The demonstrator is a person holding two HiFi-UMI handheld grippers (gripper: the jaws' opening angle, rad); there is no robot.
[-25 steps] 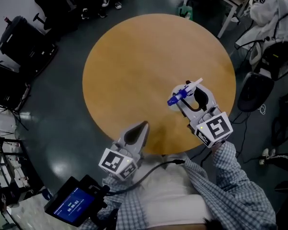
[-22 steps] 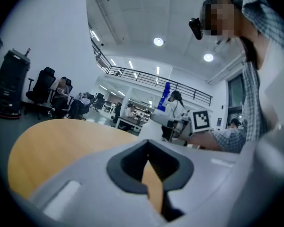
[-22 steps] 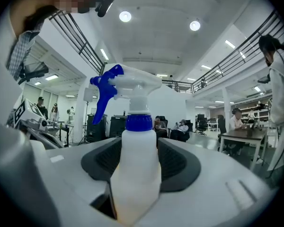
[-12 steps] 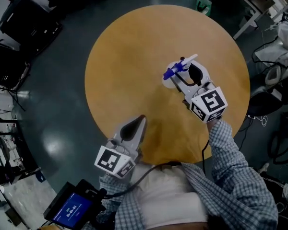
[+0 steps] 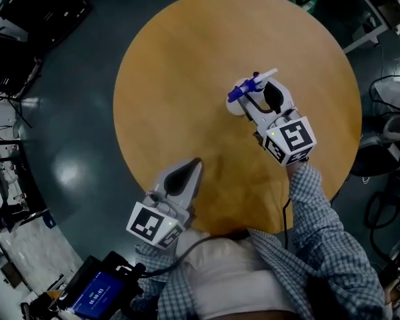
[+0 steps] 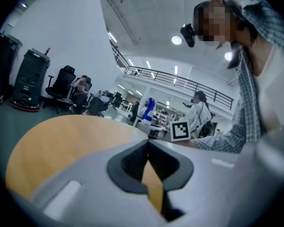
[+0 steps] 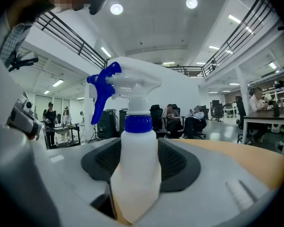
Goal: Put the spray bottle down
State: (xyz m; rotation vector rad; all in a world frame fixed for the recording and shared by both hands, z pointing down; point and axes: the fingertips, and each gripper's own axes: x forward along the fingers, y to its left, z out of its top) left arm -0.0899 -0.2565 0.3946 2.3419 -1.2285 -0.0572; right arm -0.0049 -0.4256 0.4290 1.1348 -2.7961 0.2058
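Note:
A white spray bottle (image 5: 236,93) with a blue trigger and collar stands upright between the jaws of my right gripper (image 5: 252,96), which is shut on its body over the right half of the round wooden table (image 5: 187,65). In the right gripper view the bottle (image 7: 137,155) fills the middle, and the right gripper (image 7: 139,174) presses it from both sides. Whether its base touches the tabletop I cannot tell. My left gripper (image 5: 190,172) sits at the table's near edge, shut and holding nothing. In its own view the left gripper (image 6: 149,162) shows its tips meeting.
Dark office chairs and black cases (image 5: 27,19) stand on the floor at the upper left. A small lit screen (image 5: 97,292) hangs at the lower left near my body. Cables and gear (image 5: 387,125) lie on the floor to the right. People sit in the background (image 7: 180,117).
My right gripper has carried the bottle from near the table's right edge further in over the table. The left gripper has moved in over the near edge.

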